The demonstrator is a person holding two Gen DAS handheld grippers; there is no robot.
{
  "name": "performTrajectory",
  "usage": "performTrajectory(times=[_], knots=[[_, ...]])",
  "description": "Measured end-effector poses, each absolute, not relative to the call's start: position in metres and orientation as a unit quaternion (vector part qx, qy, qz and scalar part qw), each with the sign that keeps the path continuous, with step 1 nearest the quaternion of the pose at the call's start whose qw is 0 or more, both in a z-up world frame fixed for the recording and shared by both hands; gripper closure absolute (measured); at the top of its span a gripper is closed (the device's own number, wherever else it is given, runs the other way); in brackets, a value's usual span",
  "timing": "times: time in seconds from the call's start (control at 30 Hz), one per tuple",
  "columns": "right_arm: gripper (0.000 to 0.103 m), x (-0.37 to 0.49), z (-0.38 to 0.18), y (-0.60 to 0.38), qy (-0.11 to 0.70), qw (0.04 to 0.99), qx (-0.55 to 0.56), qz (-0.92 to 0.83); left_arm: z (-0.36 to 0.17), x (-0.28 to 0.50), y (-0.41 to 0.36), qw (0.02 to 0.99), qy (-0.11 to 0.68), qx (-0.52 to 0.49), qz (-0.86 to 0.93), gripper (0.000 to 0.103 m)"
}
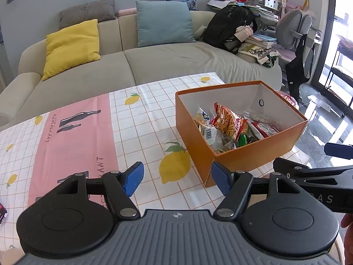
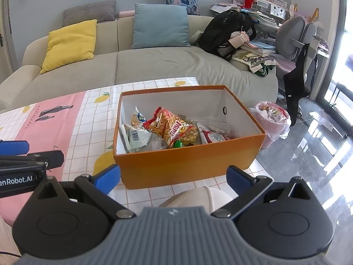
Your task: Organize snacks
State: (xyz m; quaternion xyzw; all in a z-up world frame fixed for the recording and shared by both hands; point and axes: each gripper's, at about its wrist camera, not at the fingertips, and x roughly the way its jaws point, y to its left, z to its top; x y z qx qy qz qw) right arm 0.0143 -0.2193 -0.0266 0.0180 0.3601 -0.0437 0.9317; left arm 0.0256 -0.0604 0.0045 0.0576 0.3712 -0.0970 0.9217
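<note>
- orange box (image 2: 187, 165), white inside
- tablecloth (image 1: 141, 119): white grid, yellow lemons, pink band
- yellow cushion (image 1: 71, 47)
- blue cushion (image 1: 164, 23)
- red-and-yellow snack bag (image 2: 174, 128)

The left gripper (image 1: 177, 180) sits low in the centre of its own wrist view, its two blue-padded fingers (image 1: 134, 178) spread wide with nothing between them. Its black linkage arms fan out from the grey ribbed body at the bottom edge. The same tool shows at the left edge of the right wrist view as a black bar with one blue tip.

The right gripper (image 2: 173, 180) fills the lower middle of its own view, its fingers (image 2: 107, 178) likewise set wide apart and empty. It juts in from the right edge of the left wrist view. A sliver of a hand (image 1: 348, 238) shows in that view's lower right corner.
</note>
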Motion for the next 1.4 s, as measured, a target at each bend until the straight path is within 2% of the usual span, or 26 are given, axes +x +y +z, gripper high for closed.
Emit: performTrajectory(times=[1.4], knots=[[0.003,0.0126,-0.0245,-0.2137,0.359,0.933,0.027,-0.029,0.0076,0.0231,-0.0574,0.928,0.356,0.064,-0.093,0.021]])
